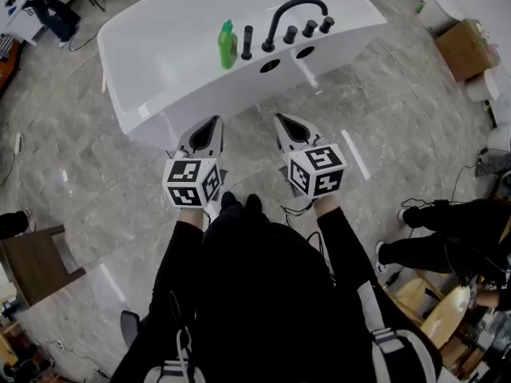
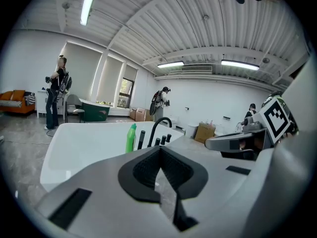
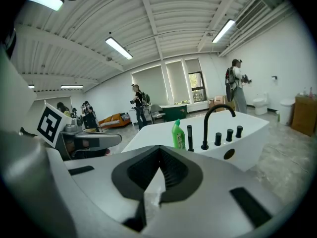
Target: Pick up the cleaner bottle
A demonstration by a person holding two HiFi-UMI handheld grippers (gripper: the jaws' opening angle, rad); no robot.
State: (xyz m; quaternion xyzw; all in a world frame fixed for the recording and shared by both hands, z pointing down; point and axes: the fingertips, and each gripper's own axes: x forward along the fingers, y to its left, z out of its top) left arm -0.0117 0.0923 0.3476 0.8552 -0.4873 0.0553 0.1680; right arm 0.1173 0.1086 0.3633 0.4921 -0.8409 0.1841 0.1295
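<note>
Standing upright on the near rim of the bathtub (image 1: 160,62), the green cleaner bottle (image 1: 227,45) is just left of a black rod (image 1: 247,42) and the curved black tap (image 1: 295,10). Both grippers hover over the grey floor (image 1: 80,174), well short of the tub. The left gripper (image 1: 212,124) has its fingers pressed together with nothing between them. The right gripper (image 1: 283,122) is likewise closed and empty.
</note>
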